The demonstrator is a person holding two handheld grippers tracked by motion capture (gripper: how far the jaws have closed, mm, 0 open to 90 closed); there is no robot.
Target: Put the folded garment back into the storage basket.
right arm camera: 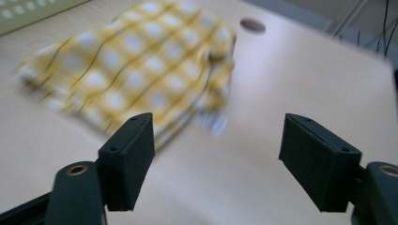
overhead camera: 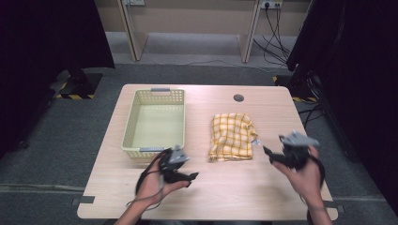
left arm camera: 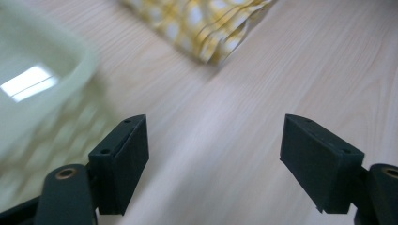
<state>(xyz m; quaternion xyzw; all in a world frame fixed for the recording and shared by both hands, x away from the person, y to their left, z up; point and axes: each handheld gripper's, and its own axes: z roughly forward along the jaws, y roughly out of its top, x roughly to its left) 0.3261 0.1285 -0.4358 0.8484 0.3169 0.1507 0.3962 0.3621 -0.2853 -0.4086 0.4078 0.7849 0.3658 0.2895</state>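
**Folded cloth lies between two open grippers on a wooden table**

From the high view, a yellow checked cloth [overhead camera: 232,136] lies folded on the table [overhead camera: 263,187], right of a pale plastic basket [overhead camera: 155,123]. The left gripper [overhead camera: 187,178] is held above the near edge of the table, just in front of the basket's near right corner, its tips pointing right; the cloth sits near it, farther back and to its right, not touching. The right gripper [overhead camera: 268,155] hovers just right of the cloth's near right corner, tips pointing left toward it, apart from the fabric.

In the left gripper view, the left gripper [left arm camera: 213,159] has its jaws spread wide with bare tabletop between them. The cloth [left arm camera: 202,23] lies ahead at the top, blurred, and the basket [left arm camera: 42,89] stands to the left.

In the right gripper view, the right gripper [right arm camera: 216,159] also has its jaws spread, gripping nothing. The cloth [right arm camera: 136,65] lies ahead and left, its near edge just beyond the left jaw.
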